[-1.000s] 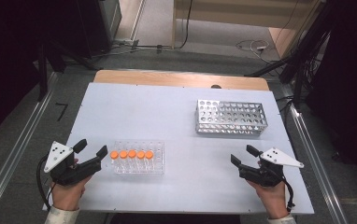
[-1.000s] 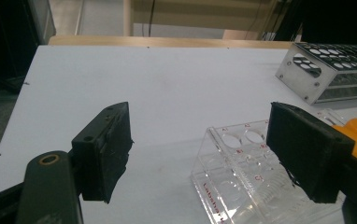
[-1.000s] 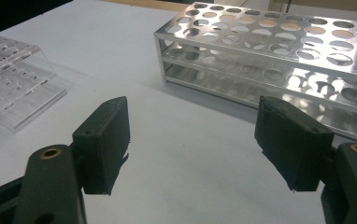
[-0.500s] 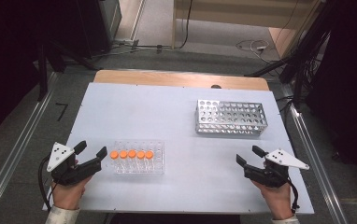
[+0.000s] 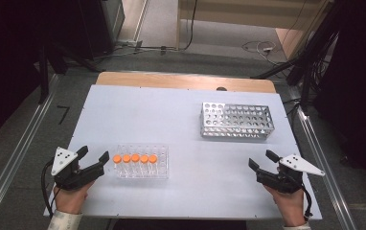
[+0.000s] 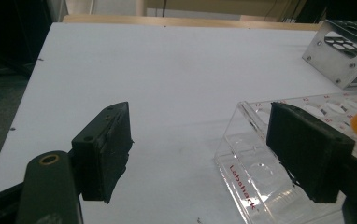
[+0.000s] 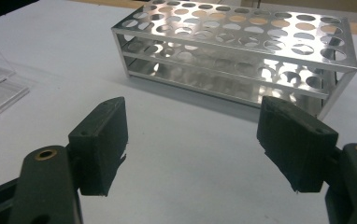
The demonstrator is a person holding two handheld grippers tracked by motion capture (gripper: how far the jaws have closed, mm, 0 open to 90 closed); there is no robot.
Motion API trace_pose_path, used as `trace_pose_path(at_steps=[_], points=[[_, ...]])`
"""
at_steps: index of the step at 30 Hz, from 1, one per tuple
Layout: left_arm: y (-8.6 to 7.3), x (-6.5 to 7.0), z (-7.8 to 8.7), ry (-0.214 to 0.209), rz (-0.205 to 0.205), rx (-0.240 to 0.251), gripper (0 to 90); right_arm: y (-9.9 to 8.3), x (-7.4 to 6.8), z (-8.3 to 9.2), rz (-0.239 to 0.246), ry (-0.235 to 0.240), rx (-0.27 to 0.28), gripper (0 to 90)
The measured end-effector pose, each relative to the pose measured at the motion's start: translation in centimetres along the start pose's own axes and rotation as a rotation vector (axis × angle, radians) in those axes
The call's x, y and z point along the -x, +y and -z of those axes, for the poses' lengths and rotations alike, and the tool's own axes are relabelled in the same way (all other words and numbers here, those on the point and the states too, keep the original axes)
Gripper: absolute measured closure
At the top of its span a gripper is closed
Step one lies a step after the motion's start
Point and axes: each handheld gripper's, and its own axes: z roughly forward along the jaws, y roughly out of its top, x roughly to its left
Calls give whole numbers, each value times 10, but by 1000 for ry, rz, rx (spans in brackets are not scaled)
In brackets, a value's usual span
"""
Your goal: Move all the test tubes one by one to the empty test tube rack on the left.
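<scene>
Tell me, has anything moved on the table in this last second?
Only the right gripper: it drifted slightly toward the table's right edge, jaws open and empty. The left gripper, the clear rack with its orange-capped tubes and the metal rack stayed put.

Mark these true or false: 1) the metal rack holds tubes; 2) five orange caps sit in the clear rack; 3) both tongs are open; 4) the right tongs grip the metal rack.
1) False: the metal rack looks empty.
2) True: five orange-capped tubes stand in one row of the clear rack.
3) True: left tongs and right tongs are open, holding nothing.
4) False: the right tongs are apart from it, nearer the table's front edge.
</scene>
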Motion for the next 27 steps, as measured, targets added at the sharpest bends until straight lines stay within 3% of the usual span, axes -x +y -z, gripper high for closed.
trace_pose_path(at_steps=[27], points=[[-8,-10,1,40,11,-12,199,-22,40,7,-64,-130,-41,210]])
